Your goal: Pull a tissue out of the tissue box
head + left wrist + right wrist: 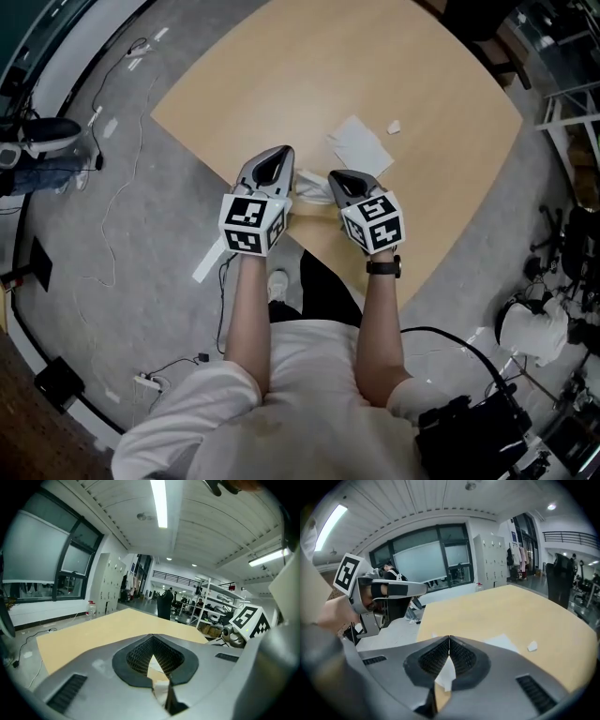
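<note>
On the worktop (pixel 281 84) we find a sheet (pixel 361 145), with a scrap (pixel 395 127) just beyond it to the right. Nearer us, a tissue (pixel 314 189) lies between the left gripper (pixel 279 155) and the right gripper (pixel 337 178).

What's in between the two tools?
A crumpled white tissue. The head view shows it spanning the gap from the left tool to the right tool, over the table's near edge.

L tool (pixel 279 152) & R tool (pixel 335 176) grey, cubes b/w squares. Table (pixel 441 84) light tan. Tissue (pixel 361 145), 12 o'clock of R tool, white. Floor (pixel 169 216) grey.
</note>
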A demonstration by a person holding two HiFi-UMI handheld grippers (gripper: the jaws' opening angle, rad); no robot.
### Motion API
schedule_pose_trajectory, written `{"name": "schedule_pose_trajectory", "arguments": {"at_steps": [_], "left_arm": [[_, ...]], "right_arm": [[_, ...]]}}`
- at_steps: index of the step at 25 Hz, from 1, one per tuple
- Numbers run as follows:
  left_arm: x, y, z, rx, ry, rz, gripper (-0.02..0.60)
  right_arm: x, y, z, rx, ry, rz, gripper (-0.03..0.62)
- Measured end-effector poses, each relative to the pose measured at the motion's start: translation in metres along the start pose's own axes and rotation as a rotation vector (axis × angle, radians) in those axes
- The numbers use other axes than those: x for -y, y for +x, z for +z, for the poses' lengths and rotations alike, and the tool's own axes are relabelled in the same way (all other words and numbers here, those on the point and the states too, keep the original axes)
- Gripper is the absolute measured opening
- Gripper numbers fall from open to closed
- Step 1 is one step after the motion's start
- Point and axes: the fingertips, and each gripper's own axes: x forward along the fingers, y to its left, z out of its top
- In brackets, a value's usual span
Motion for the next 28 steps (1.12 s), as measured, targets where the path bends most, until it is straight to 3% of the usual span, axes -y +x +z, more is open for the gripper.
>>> {"name": "schedule_pose_trajectory", "arguments": {"at_steps": [6,9,11,22,25,28], "left_arm": [[-0.010,0.003,-0.020,-0.032,-0.030,0.028,0.002],[-0.013,0.004,-0.025,-0.038,-0.038,0.036,0.002],[-0.014,0.004,-0.028,-0.047,-0.040,0.038,0.002],[-0.013,-0.005,-0.033,-0.048,-0.046,0.053,0.002],[-0.009,-0.008,-0.033,-0.046,-0.040,0.050,0.002],[-0.006,-0.015,-0.028,-0.039,-0.029,0.046,0.002]], "right_arm": [[-0.002,0.019,-0.015,-0.076,-0.063,0.015,0.007],[-0.003,0.027,-0.024,-0.137,-0.083,0.019,0.111],[-0.004,0.031,-0.029,-0.172,-0.102,0.027,0.129],[-0.011,0.038,-0.040,-0.246,-0.134,0.014,0.123],[-0.007,0.034,-0.040,-0.246,-0.148,-0.039,0.039],[-0.009,0.029,-0.036,-0.220,-0.129,-0.064,0.023]]}}
